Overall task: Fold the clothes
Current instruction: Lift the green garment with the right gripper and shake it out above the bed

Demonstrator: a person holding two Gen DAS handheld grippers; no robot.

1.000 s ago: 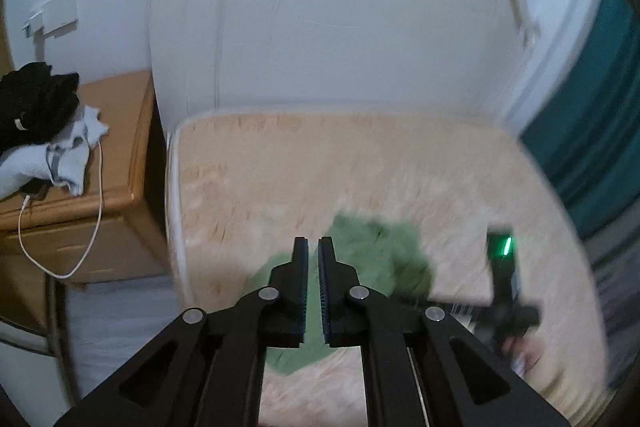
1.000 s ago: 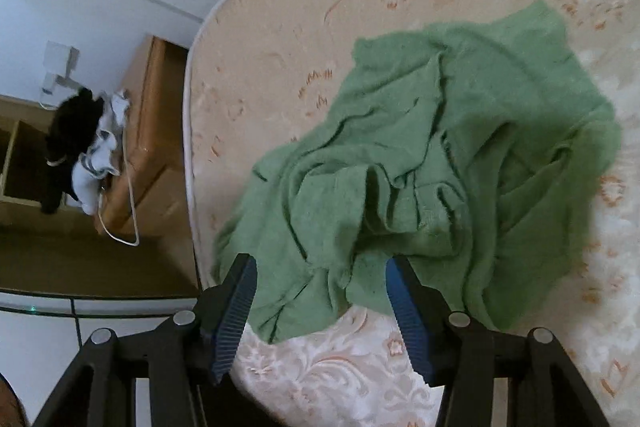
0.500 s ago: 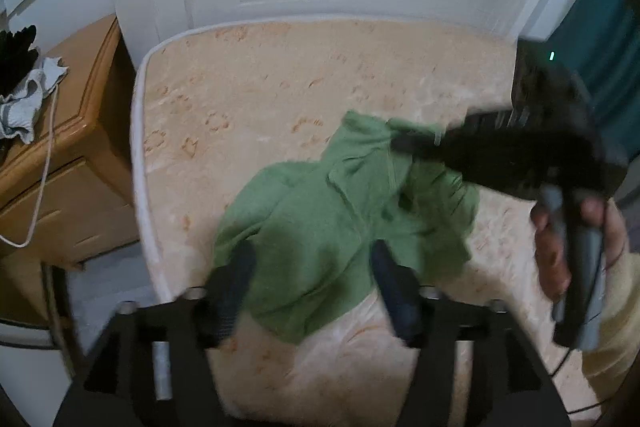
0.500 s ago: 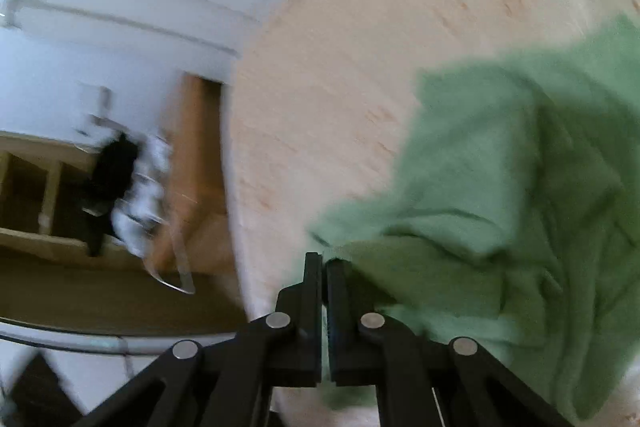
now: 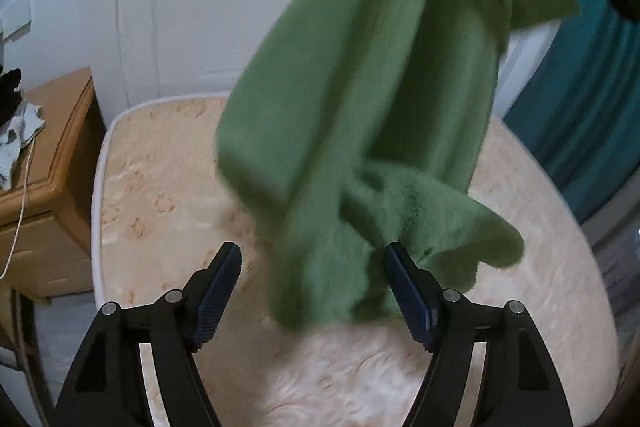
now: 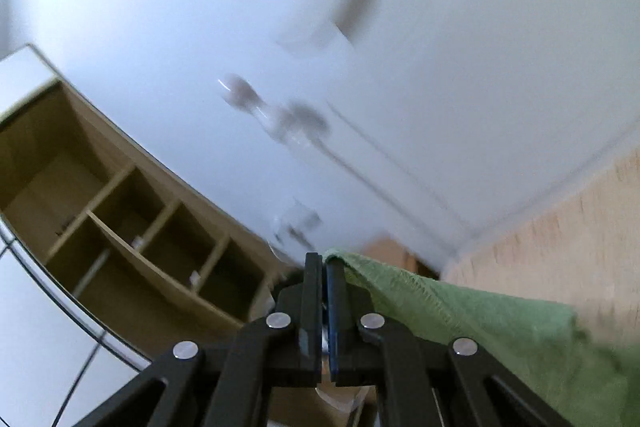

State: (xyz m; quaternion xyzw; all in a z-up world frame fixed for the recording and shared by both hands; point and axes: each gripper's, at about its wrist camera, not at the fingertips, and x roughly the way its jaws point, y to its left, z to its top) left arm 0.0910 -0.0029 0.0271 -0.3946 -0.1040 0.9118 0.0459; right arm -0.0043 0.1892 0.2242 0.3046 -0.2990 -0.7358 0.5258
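Right gripper [image 6: 325,267] fingers clamp one green garment [image 5: 360,99]; left gripper [image 5: 312,263] fingers apart.

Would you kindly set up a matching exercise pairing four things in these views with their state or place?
Things:
1. left tool
2. right tool
3. green garment
4. wooden nightstand

States or places:
A. shut on cloth
B. beside the mattress
C. open
D. hanging in the air

Pairs: 1-C, 2-A, 3-D, 4-B
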